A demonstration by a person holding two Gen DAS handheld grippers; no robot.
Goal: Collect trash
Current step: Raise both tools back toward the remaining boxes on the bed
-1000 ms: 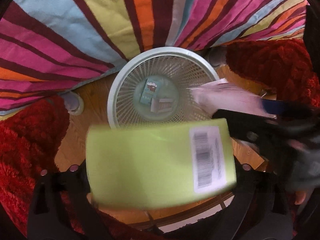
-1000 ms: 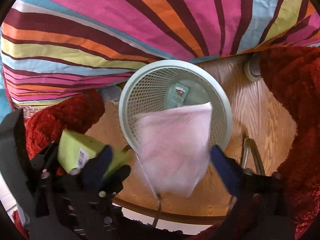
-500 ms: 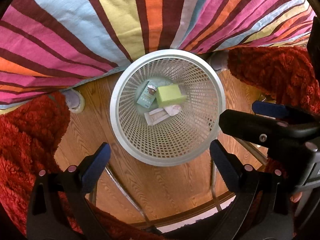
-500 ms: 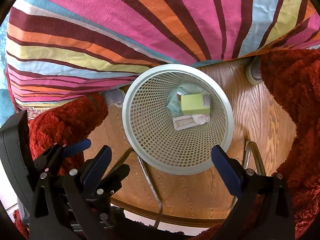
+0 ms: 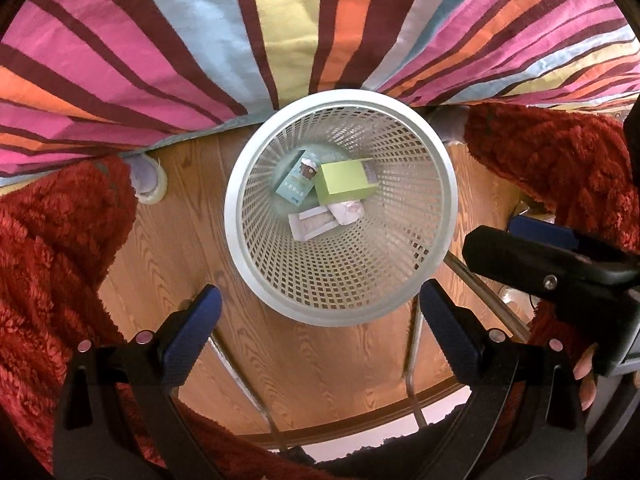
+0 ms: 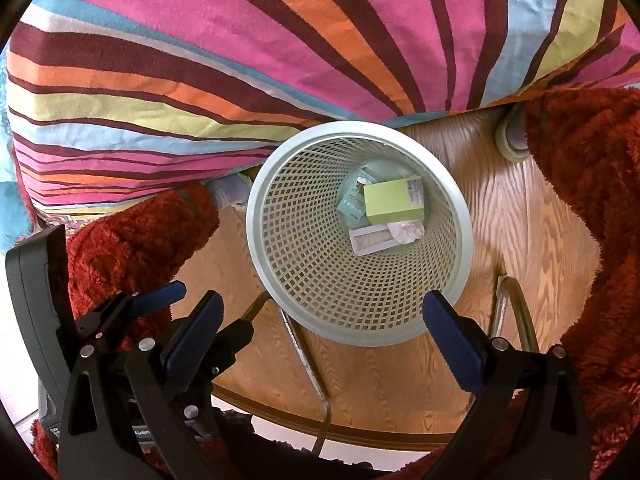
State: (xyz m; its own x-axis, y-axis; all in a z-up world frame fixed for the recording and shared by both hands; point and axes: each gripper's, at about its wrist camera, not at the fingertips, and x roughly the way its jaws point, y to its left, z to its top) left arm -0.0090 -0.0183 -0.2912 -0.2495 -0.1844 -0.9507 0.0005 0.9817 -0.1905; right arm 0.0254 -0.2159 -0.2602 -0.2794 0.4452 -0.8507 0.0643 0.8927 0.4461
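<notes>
trash: green box (image 5: 345, 181), teal carton (image 5: 297, 182), crumpled pink wrapper (image 5: 347, 212), flat white packet (image 5: 311, 222), all at bottom of wastebasket (image 5: 448, 184)
relation: basket directly ahead of and below both grippers, mouth up; neither clearly nearer
left gripper (image 5: 318, 328): fingers spread, empty
right gripper (image 6: 323, 332): fingers spread, empty
basket: white mesh, on wood floor (image 5: 176, 240)
surround: striped bedspread (image 5: 200, 40) behind, red shaggy rug (image 5: 48, 248) at both sides
judgement: drop done; more trash not in view
</notes>
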